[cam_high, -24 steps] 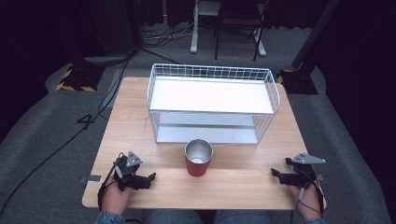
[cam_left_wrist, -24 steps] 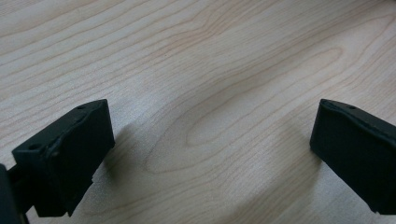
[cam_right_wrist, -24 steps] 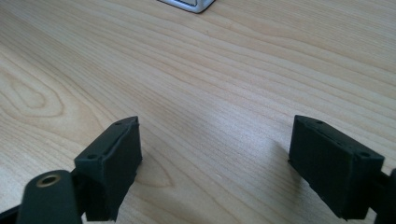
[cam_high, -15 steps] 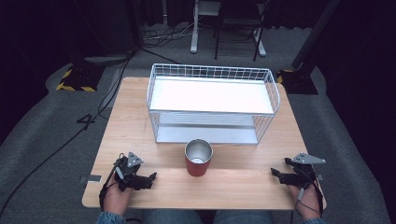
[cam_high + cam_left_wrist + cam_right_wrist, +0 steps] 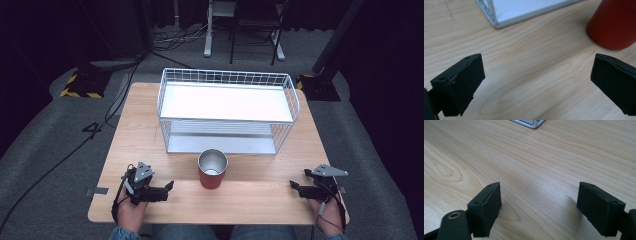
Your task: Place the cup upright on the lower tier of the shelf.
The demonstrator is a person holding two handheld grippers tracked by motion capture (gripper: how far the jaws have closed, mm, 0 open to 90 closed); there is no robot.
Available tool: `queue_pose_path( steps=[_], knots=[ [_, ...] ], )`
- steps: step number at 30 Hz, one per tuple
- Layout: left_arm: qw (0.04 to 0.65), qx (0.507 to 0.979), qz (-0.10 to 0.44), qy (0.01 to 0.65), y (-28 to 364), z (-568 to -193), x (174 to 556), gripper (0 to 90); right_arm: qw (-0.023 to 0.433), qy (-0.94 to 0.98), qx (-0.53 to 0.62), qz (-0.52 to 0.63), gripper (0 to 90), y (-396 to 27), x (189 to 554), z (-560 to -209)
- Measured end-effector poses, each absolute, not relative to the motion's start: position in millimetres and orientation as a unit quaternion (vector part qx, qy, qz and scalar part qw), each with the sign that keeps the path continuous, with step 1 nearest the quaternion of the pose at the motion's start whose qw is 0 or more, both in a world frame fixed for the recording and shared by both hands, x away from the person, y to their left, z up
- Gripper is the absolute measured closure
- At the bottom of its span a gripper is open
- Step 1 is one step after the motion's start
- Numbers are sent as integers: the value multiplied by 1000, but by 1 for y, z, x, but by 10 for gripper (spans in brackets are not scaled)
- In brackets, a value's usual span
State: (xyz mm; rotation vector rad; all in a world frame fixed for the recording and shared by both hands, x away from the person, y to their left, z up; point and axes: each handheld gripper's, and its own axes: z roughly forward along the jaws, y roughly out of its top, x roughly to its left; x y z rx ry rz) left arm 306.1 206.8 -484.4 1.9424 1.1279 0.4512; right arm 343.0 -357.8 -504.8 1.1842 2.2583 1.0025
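Two grippers sat low at the near edge of the table (image 5: pixel 150 130), one at each corner, and both were empty. Starting at the left: the left gripper (image 5: pixel 170 186) lay in the person's left hand (image 5: pixel 131 207), jaws pointed inward toward the red cup (image 5: pixel 212 169). From the high view the jaws were too small to judge. The left gripper view settled it: the left gripper (image 5: pixel 536 82) had its black fingers (image 5: pixel 461 82) spread wide with nothing but bare wood between them, touching nothing. Ahead of the right-hand finger and just beyond its tip, the red cup (image 5: pixel 615 22) stood upright, well clear of the pads. That view gave only the cup's red wall; the high view looked down into its open silver mouth. Ahead of the left-hand finger showed a corner of the wire basket (image 5: pixel 496 15).

Centre of the table: the cup stood between the two grippers, nearer the left one, just in front of the white wire basket (image 5: pixel 227 77), not touching it.

Over to the right: the right gripper (image 5: pixel 292 185), held in the right hand (image 5: pixel 330 217), also pointed inward, well apart from the cup. Its own view showed the right gripper (image 5: pixel 539 207) gaping just as wide, fingers (image 5: pixel 486 207) holding nothing, wood grain beyond them and only a basket corner (image 5: pixel 531 123) at the far edge.
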Motion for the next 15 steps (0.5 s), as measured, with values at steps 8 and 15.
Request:
queue_pose_path(
  steps=[8, 15],
  knots=[
    [476, 750, 173, 425, 192, -471, 296, 0, 199, 810, 419, 358, 188, -357, 343, -505],
    [502, 737, 176, 417, 181, -466, 291, 0, 193, 809, 425, 358, 177, -357, 344, -505]
  ],
)
